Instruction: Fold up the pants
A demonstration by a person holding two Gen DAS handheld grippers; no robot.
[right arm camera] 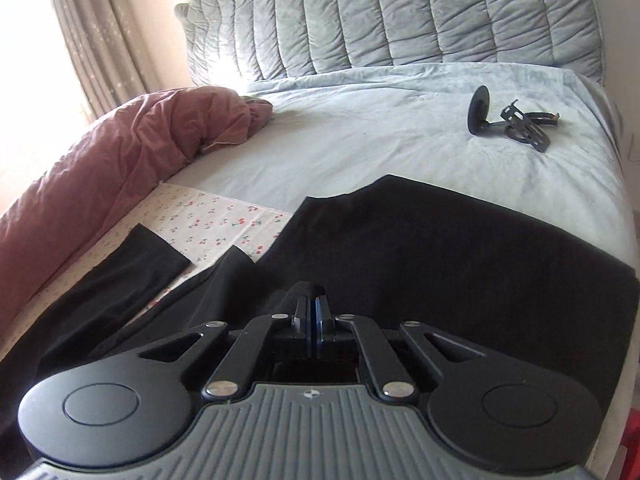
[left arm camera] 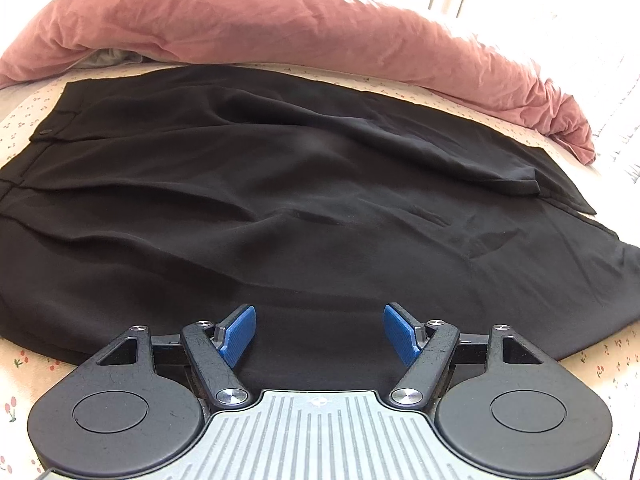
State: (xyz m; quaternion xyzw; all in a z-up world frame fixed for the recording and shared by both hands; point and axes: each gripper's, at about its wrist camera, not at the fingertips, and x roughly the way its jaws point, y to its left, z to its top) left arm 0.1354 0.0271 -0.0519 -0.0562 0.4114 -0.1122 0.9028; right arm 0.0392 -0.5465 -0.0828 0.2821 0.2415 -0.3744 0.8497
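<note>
Pants (left arm camera: pixel 280 184) lie spread on a printed sheet (right arm camera: pixel 208 220) on the bed, a rolled duvet (left arm camera: pixel 280 24) behind them, a phone holder (right arm camera: pixel 512 120) nearer the headboard (right arm camera: pixel 400 16).

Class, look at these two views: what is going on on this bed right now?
A person holding tongs in each hand is folding black fabric pants spread on a cherry-print sheet. The right tongs are shut, pinching a raised fold of the black cloth. The left tongs hang open above the near edge of the pants, gripping nothing. A rumpled pink duvet lies along the far side, and a small black metal stand rests on the pale blue bedcover.
</note>
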